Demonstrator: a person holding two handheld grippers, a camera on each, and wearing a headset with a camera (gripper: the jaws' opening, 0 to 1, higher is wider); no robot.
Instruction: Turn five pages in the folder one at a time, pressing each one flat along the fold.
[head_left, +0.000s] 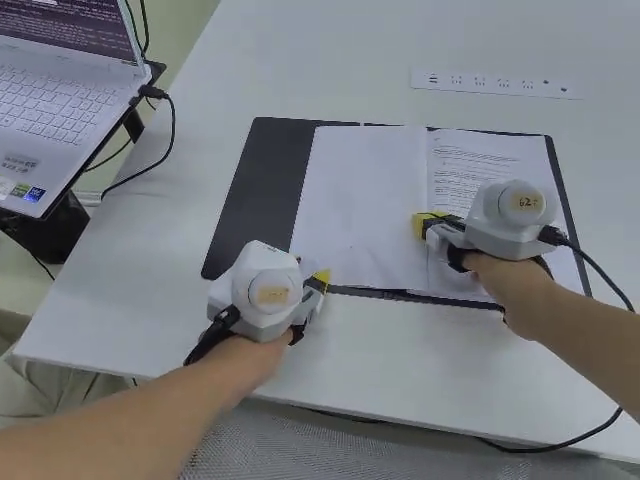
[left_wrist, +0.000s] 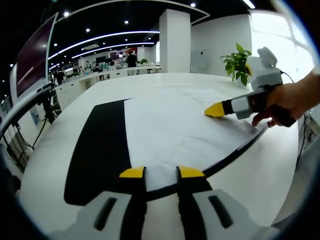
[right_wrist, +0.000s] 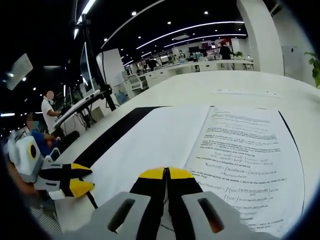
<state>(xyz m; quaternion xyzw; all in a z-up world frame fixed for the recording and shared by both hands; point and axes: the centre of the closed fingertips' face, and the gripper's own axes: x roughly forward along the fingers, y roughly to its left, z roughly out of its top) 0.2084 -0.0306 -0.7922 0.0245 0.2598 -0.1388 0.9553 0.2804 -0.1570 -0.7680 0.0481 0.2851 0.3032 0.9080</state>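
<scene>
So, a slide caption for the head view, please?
Left gripper at the near edge of the open folder; right gripper, fingers shut, at its fold.

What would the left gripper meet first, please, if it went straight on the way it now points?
Probably the blank page of the open folder: the left gripper sits low at its near edge, aimed across it. The right gripper is off to one side.

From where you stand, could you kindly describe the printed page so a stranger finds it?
On the white table lies an open black folder. The printed page is its right-hand sheet; unlike the blank sheet beside it, it carries lines of text.
</scene>
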